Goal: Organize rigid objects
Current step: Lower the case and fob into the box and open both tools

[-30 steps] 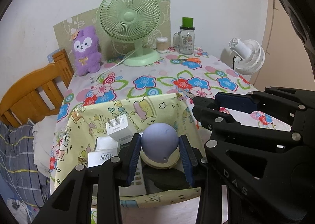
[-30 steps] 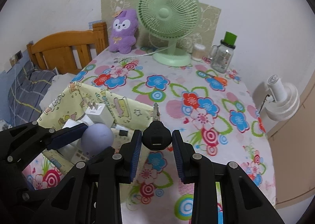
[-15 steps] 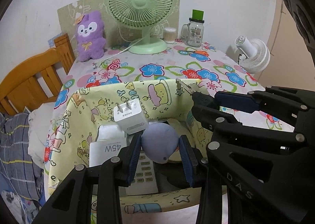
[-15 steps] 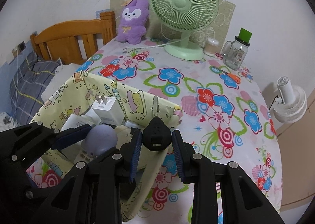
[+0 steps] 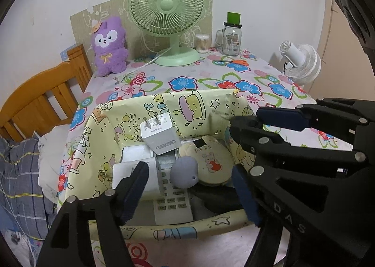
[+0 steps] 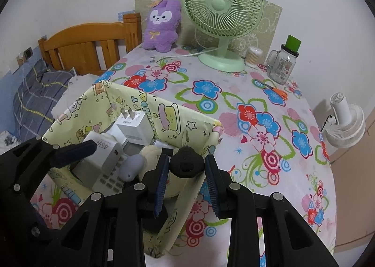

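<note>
Left gripper [image 5: 189, 187] fingers are opening; the ball [image 5: 184, 172] is released, lying in the bin [image 5: 164, 103] on the remote [image 5: 173, 199], at 9 o'clock of the round tin [image 5: 211, 159]. Left should be lifted straight out, charger [image 5: 159, 134] untouched. Right gripper [image 6: 186, 173] is clenched on the key [image 6: 186, 161], to be lowered past the rim, then released. Ball: matte grey-lilac, smooth, one small hole.

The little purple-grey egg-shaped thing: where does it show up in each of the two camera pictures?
Left wrist view: the purple-grey egg-shaped thing lies low in the middle, in the yellow basket, on the white remote.
Right wrist view: lower left, same basket, beside the black key.
Shared landmark: the green fan at the back.
</note>
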`<state>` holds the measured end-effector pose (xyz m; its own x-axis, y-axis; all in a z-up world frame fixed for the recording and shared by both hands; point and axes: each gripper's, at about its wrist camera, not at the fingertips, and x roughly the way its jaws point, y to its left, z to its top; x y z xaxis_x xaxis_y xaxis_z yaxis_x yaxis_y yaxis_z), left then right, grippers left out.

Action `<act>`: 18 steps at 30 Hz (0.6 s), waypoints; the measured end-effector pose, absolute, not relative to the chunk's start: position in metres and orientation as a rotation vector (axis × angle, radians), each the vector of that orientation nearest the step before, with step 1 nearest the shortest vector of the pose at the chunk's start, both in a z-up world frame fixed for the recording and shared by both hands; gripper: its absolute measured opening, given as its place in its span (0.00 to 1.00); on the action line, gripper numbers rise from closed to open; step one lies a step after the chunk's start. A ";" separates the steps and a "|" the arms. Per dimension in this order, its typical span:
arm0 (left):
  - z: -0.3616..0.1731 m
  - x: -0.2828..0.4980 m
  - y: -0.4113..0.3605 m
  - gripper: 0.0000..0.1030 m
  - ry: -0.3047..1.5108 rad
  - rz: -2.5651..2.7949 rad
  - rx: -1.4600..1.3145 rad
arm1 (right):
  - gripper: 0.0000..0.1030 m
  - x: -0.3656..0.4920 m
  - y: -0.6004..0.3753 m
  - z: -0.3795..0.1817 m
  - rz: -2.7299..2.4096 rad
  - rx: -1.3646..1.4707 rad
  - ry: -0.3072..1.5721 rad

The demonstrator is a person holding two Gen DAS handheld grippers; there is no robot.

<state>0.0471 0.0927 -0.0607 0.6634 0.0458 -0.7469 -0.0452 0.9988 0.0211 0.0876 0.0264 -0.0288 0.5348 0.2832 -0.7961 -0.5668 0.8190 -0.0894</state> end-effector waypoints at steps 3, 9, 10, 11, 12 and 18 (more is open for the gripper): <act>-0.060 0.043 0.093 0.82 0.840 0.054 0.004 | 0.33 0.083 0.025 -0.028 0.530 -0.359 0.873; -0.055 0.034 0.092 0.86 0.830 0.061 0.000 | 0.34 0.073 0.024 -0.026 0.557 -0.348 0.869; -0.055 0.033 0.092 0.86 0.831 0.061 0.000 | 0.34 0.072 0.024 -0.026 0.560 -0.345 0.869; -0.055 0.032 0.092 0.86 0.832 0.062 0.000 | 0.35 0.071 0.024 -0.026 0.565 -0.340 0.870; -0.055 0.031 0.091 0.86 0.832 0.062 0.001 | 0.36 0.070 0.023 -0.026 0.567 -0.337 0.870; -0.055 0.029 0.088 0.87 0.831 0.075 0.023 | 0.57 0.065 0.019 -0.024 0.550 -0.324 0.860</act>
